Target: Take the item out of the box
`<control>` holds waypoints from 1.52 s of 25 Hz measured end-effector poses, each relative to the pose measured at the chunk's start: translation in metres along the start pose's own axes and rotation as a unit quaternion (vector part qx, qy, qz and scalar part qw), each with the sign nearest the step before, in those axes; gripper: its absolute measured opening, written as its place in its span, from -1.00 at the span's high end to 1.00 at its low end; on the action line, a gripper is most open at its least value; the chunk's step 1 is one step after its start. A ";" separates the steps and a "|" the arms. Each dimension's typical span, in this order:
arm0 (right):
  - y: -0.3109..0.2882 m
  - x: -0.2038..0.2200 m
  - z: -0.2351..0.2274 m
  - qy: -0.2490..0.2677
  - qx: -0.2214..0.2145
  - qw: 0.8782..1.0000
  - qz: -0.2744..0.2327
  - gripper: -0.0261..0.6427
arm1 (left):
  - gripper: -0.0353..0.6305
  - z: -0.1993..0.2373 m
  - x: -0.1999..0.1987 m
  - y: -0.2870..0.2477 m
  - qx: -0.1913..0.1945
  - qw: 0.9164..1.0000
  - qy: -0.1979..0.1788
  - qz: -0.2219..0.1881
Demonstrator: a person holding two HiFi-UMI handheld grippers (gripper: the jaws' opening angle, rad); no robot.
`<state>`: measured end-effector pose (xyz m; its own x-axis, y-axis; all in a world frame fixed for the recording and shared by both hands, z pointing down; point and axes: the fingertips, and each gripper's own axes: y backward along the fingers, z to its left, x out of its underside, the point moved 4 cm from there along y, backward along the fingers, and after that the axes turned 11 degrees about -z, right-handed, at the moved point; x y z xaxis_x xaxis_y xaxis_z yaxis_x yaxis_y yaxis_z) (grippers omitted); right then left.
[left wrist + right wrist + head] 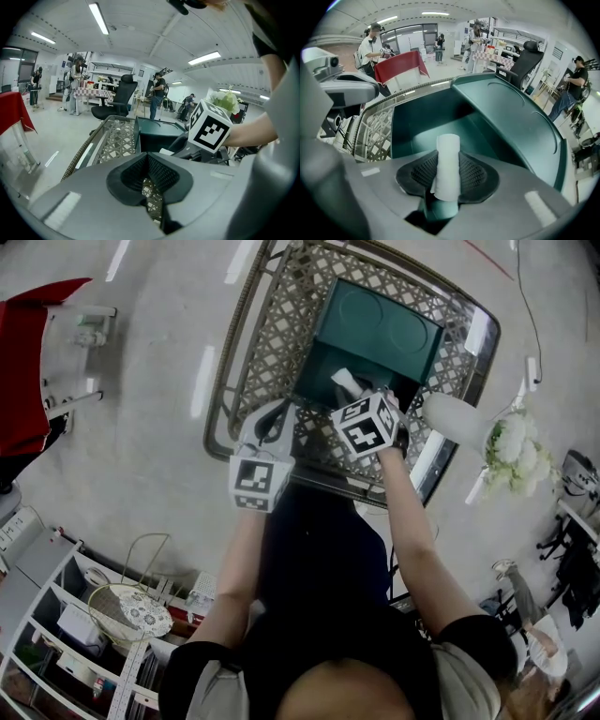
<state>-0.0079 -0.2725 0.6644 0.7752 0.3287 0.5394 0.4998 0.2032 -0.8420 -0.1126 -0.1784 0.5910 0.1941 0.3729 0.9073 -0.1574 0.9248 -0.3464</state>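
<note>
Right gripper around white roll, over box

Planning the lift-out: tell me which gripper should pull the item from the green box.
Right. The right gripper is closed on the white roll inside the open green box. The left gripper is shut and empty, over the lattice surface beside the box.
</note>
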 end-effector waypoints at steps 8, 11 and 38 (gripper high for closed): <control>0.005 -0.004 -0.001 -0.006 0.015 1.000 -0.013 0.53 | 0.87 0.004 -0.006 0.007 0.002 1.000 -0.009 -0.002; 0.011 -0.004 0.000 -0.012 0.016 1.000 -0.017 0.53 | 0.87 0.002 -0.008 0.010 0.004 1.000 -0.012 -0.004; 0.066 -0.022 0.007 -0.019 0.048 0.997 -0.060 0.52 | 0.87 -0.009 -0.043 0.037 0.019 0.999 -0.036 -0.024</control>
<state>0.0057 -0.2597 0.5968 0.6955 0.3319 0.6373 0.5472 0.3301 -0.7692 -0.1181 -0.1596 0.5374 0.1321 0.3200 0.9382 -0.1865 0.9376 -0.2935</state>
